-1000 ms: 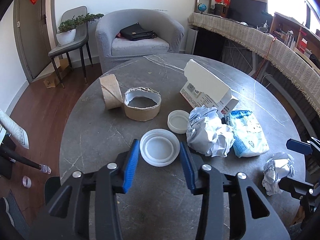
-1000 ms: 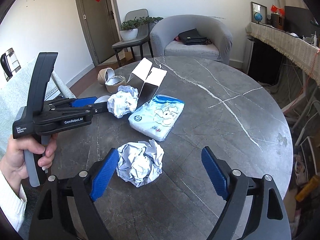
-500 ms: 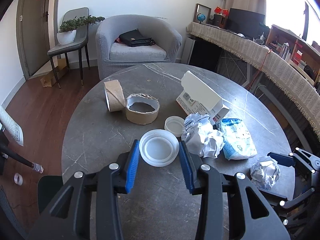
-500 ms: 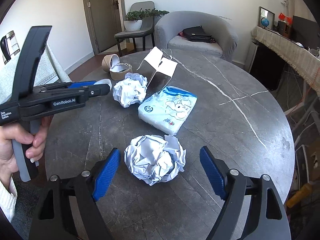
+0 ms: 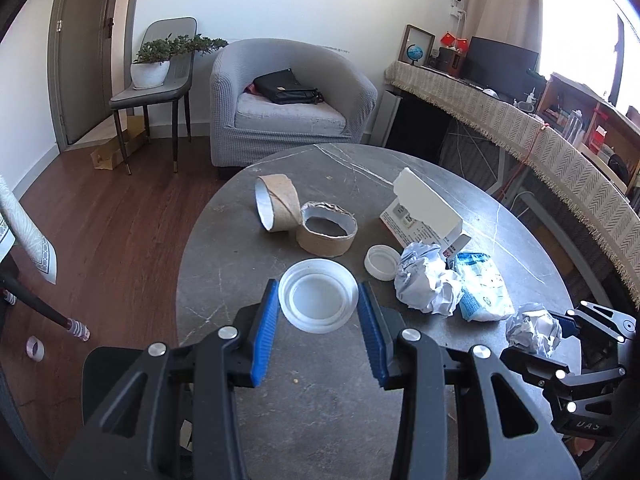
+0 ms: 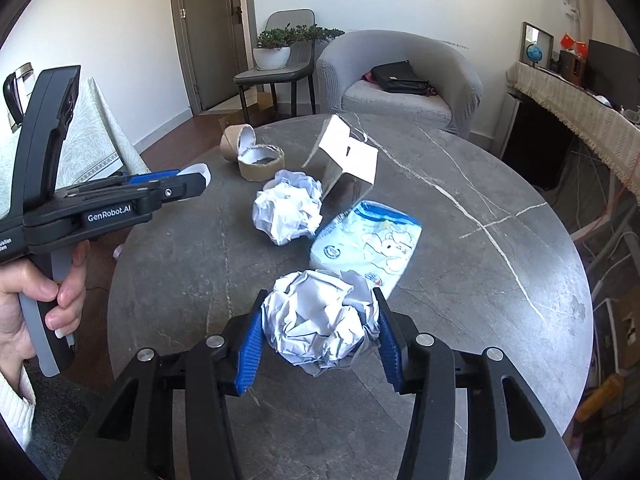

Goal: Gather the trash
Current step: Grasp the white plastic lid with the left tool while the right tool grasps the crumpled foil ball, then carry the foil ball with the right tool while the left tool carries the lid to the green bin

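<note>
Crumpled paper ball (image 6: 320, 316) is sitting squeezed in the right hand-held gripper (image 6: 318, 336), whose jaws have just been closing; the left hand-held gripper (image 5: 318, 332) is clasping the plastic lid (image 5: 318, 296). Lifting both straight off the desk (image 6: 460, 248) should be keeping the grips secure.

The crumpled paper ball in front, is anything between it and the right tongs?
Nothing visible. The right tongs have just been closing and now press on both sides of the crumpled paper ball, with no other item in between.

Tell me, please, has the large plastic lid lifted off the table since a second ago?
Yes: the large plastic lid, clamped by the left gripper, now hangs above the table.
</note>
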`<state>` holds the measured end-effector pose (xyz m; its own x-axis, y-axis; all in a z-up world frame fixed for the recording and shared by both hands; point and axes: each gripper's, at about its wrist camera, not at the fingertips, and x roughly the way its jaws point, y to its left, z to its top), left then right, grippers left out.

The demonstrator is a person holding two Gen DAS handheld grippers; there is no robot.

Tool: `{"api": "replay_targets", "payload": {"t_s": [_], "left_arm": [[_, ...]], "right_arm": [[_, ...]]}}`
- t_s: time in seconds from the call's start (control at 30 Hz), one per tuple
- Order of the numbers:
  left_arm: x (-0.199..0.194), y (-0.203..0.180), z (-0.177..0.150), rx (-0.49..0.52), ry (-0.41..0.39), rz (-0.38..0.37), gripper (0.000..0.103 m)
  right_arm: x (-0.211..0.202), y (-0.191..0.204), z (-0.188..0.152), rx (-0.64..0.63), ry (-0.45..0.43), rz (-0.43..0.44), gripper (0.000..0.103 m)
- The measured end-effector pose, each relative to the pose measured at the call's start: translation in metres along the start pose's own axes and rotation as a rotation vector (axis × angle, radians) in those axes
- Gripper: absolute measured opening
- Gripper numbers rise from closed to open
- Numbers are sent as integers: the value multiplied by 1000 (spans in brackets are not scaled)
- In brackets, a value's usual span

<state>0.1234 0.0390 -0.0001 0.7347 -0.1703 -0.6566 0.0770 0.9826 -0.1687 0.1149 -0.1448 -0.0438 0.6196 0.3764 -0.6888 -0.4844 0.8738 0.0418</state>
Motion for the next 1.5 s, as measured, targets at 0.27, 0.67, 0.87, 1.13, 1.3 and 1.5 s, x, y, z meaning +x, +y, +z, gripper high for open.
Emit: {"api": "replay_targets", "payload": {"t_s": [0.27, 0.67, 0.87, 1.13, 1.3, 1.5], "left_arm": [[-16, 32, 1, -29, -16, 30, 42], [-34, 100, -9, -78, -1, 103, 42], [-40, 128, -18, -88, 25, 134, 42], [-44, 162, -37, -102, 86, 170, 42], [-45, 182, -51, -107, 135, 197, 42], [-40, 205, -69, -120, 214, 216, 42]], "right_arm": [[7, 28, 19, -24, -31, 49, 50], [26, 83, 53, -58, -67, 131, 50], [41, 117, 65, -86, -58, 174, 50], [58, 158, 75, -127, -45, 220, 50], [75, 184, 80, -148, -22, 250, 50], [90, 212, 83, -177, -3, 277, 50]]}}
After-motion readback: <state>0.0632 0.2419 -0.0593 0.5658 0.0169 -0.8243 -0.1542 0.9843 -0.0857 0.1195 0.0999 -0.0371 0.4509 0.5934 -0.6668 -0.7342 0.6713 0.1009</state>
